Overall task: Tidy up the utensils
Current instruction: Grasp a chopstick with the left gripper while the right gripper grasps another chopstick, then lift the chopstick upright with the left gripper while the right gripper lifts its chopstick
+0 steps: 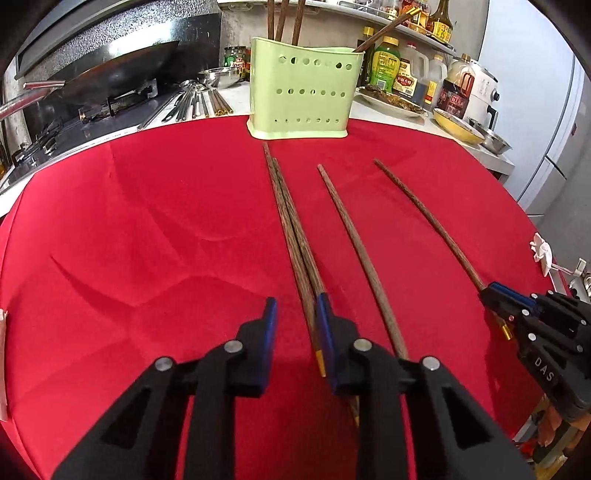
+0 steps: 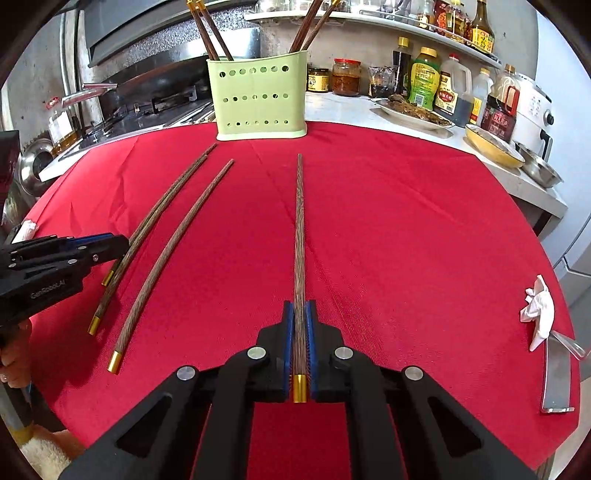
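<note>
My right gripper [image 2: 299,349] has its jaws clamped on a dark wooden chopstick with a gold cap [image 2: 299,236], gripping it near the capped end, with the shaft running straight ahead over the red cloth [image 2: 406,240] that covers the bench; its tip points toward the pale green perforated plastic utensil holder [image 2: 258,98] standing upright at the far edge of the cloth. My left gripper [image 1: 293,326] hangs low over the cloth with its jaws apart, and a pair of wooden chopsticks lying side by side [image 1: 291,229] runs between them, close against the right-hand blue pad; I cannot tell whether that pad touches the wood. Just to the right of that pair lies a single loose wooden chopstick [image 1: 354,236], apart from both the pair and the one I hold. Several more brown chopsticks [image 2: 210,33] already stand in the green holder, leaning out at both ends. Beyond the cloth, a dark wok [image 1: 118,70] sits on the stove to the left and a row of sauce bottles [image 2: 436,85] stands to the right. A crumpled white tissue [image 2: 537,312] lies at the cloth's right edge.
</note>
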Tool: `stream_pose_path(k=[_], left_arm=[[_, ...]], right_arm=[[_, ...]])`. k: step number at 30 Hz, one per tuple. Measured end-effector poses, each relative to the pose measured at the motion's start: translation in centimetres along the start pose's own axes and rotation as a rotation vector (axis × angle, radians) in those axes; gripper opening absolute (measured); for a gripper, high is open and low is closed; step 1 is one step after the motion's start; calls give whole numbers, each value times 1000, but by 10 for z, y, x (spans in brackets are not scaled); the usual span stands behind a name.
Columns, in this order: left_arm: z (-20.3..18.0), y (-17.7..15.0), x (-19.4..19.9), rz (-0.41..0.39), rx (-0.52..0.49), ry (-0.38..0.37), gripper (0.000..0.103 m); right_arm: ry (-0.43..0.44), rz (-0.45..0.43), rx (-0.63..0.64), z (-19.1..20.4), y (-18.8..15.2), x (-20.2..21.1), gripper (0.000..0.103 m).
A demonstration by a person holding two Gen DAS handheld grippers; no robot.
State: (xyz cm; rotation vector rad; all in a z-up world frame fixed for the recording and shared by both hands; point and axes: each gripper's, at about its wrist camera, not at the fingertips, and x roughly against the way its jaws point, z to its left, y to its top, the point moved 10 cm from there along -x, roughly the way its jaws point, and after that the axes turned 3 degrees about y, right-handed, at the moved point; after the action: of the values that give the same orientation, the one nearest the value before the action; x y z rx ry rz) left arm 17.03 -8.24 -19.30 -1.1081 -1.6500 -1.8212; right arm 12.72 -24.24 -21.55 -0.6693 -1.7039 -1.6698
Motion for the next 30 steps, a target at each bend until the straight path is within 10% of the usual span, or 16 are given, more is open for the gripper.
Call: stream_pose_path(k=[5,30], left_arm=[[13,-5,6,11,-27,96,21],[13,-27,20,-29,-93,75,7]], right_arm=[[2,-4,-2,0,0,1,7],[24,-70,-34,3,-19,18,7]])
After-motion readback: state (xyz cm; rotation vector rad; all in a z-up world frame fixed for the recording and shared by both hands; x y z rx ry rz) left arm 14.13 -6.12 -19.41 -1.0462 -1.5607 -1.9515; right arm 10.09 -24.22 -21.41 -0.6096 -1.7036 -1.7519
